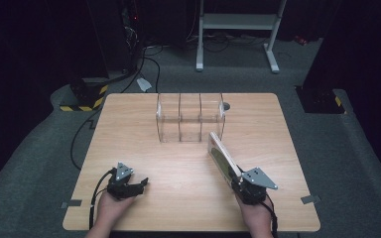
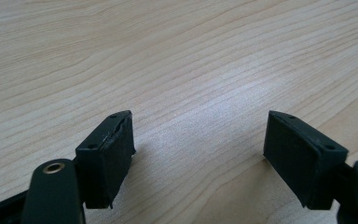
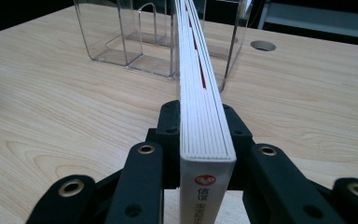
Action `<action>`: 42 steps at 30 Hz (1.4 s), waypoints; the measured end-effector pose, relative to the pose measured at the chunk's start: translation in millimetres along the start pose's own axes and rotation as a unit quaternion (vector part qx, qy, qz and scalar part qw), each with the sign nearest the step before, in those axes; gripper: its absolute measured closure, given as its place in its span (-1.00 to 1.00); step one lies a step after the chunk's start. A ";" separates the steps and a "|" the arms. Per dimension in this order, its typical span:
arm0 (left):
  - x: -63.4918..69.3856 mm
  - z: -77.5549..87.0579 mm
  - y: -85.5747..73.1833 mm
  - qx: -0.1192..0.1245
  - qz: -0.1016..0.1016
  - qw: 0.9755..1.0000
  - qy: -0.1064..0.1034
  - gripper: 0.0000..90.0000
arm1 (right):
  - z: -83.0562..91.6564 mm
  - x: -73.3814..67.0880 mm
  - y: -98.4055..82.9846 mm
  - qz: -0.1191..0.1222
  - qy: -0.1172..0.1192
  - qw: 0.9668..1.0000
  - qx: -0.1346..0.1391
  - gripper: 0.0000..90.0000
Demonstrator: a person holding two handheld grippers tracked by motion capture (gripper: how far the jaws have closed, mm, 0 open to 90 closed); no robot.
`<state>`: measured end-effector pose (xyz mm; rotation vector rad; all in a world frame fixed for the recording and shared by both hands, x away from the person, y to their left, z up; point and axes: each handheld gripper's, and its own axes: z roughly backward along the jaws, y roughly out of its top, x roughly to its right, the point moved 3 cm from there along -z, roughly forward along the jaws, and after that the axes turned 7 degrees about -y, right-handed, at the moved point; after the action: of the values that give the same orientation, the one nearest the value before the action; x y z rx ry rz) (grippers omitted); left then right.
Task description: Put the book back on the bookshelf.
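With the right gripper (image 3: pixel 200 135) squeezing the book (image 3: pixel 200 93) tight between its jaws, keep it straight toward the clear rack (image 3: pixel 135 42) ahead, while the left gripper (image 2: pixel 198 140) stays wide open.

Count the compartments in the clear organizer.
3, side by side in the clear organizer at the table's far middle: left, middle and right. All look empty. The book in the right claw points toward the right one.

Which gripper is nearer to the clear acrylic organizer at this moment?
Right. The right gripper holds a book whose far end almost reaches the clear organizer. The left gripper rests open at the table's near left edge, well away from it.
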<state>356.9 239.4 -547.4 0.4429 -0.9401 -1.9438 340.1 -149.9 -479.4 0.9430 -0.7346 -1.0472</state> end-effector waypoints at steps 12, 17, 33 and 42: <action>1.7 -0.7 -0.1 -0.005 -0.008 1.000 0.003 -0.44 | -4.0 1.6 7.1 -0.012 0.012 1.000 -0.012 0.68; 1.9 -0.9 -0.1 -0.006 -0.011 1.000 0.003 -0.43 | -5.0 -0.8 19.5 -0.015 0.017 1.000 -0.008 0.68; 1.8 -0.8 -0.1 -0.005 -0.011 1.000 -0.001 -0.43 | -30.6 5.4 71.1 -0.016 -0.031 0.999 0.028 0.68; 1.7 -0.7 -0.1 -0.005 -0.011 1.000 -0.005 -0.43 | -65.7 2.4 87.3 -0.029 -0.044 0.998 0.027 0.68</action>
<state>356.4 237.7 -547.8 0.4399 -0.9349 -1.9719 430.6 -116.1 -428.2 0.9731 -0.8165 -1.1298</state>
